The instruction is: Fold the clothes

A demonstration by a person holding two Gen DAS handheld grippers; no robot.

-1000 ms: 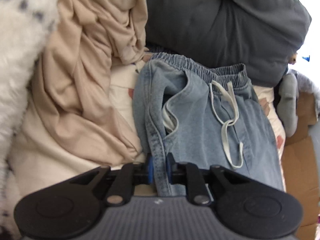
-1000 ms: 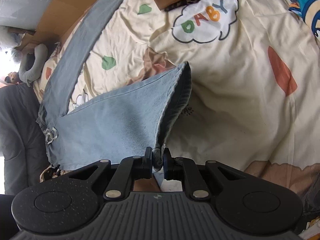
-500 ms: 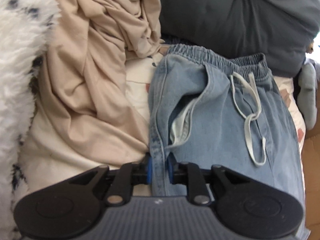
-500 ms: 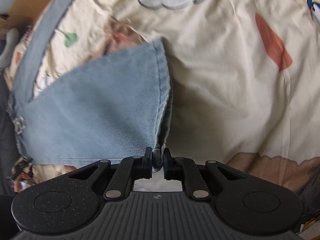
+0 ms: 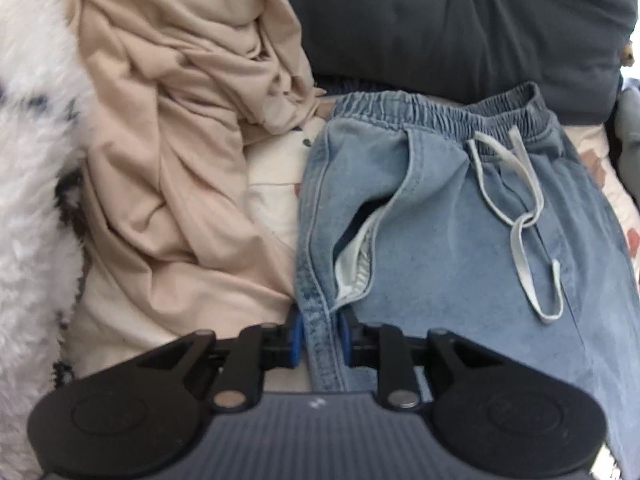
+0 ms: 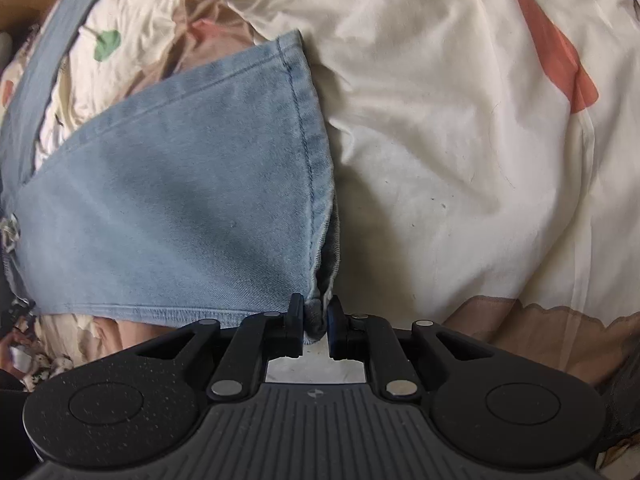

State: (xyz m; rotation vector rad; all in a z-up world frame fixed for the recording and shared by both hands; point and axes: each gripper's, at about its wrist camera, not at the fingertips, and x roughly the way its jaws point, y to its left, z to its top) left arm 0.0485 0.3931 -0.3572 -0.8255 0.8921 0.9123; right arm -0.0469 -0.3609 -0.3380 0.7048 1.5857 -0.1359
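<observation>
Light blue jeans (image 5: pixel 440 248) lie on the bed, the elastic waistband (image 5: pixel 432 108) far from me and a white drawstring (image 5: pixel 520 220) loose on top. My left gripper (image 5: pixel 320 336) straddles the side seam below the pocket. Its jaws are opening, and the pads stand just off the denim. In the right wrist view a folded jeans leg (image 6: pixel 180 208) lies flat on the sheet. My right gripper (image 6: pixel 316 322) is at the hem corner. Its jaws are opening too, with the bunched corner loose between them.
A crumpled beige garment (image 5: pixel 180 140) lies left of the jeans, beside white fluffy fabric (image 5: pixel 32 160). A dark grey cushion (image 5: pixel 460 20) lies behind the waistband. The cream printed bedsheet (image 6: pixel 440 140) stretches right of the hem. The other jeans leg (image 6: pixel 52 52) runs along the left.
The right gripper came down with the hem, and the leg now lies flat on the sheet. Both pairs of jaws have parted from the denim. The left gripper tilted but stayed at the seam.
</observation>
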